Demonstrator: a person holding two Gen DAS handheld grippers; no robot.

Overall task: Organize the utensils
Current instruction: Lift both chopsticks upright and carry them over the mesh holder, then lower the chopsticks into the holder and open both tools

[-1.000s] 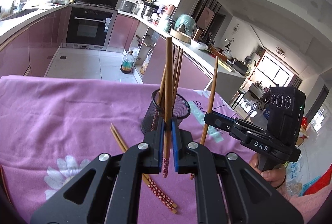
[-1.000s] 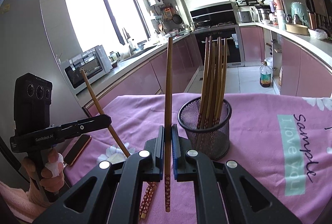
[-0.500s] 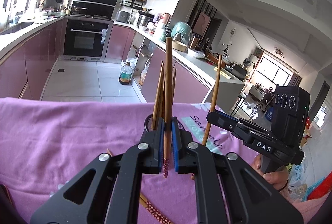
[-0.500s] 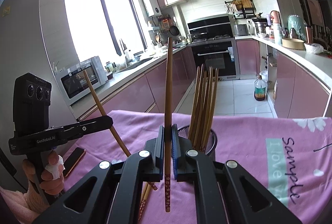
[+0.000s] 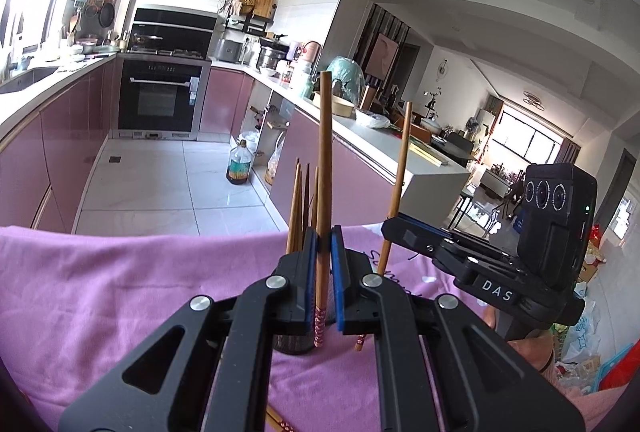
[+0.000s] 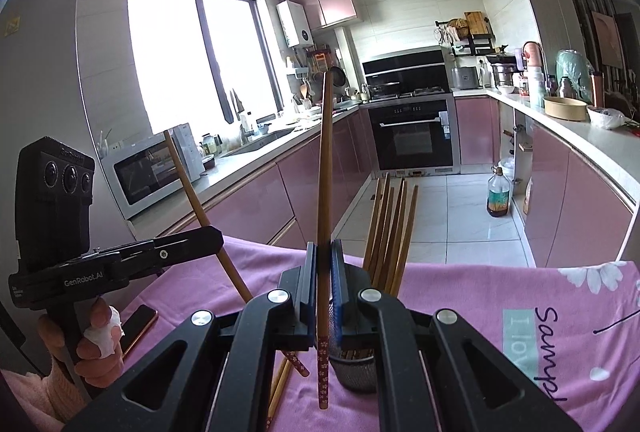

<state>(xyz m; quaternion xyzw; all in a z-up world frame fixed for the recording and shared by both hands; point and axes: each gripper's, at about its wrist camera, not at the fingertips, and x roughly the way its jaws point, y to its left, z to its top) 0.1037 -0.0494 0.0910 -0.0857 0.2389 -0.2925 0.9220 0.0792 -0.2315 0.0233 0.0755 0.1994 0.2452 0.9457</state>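
My left gripper (image 5: 323, 237) is shut on an upright wooden chopstick (image 5: 324, 152), its patterned end hanging below the jaws. The black mesh holder (image 5: 295, 344) peeks out behind the fingers, with several chopsticks (image 5: 299, 204) standing in it. My right gripper (image 6: 324, 249) is shut on a second upright chopstick (image 6: 325, 160), just left of the mesh holder (image 6: 356, 372) and its bundle of chopsticks (image 6: 390, 228). Each view shows the other gripper too: the right gripper (image 5: 387, 229) and the left gripper (image 6: 218, 234), each with its tilted stick. Loose chopsticks (image 6: 280, 384) lie on the pink cloth.
A pink cloth (image 5: 120, 292) with printed lettering covers the table. A phone (image 6: 138, 324) lies near the left hand (image 6: 96, 344). Behind are pink kitchen cabinets, an oven (image 5: 162, 100) and a bottle (image 5: 239, 168) on the tiled floor.
Both grippers have risen with their chopsticks. The holder and loose chopsticks have sunk lower in both views and are now largely hidden behind the fingers.
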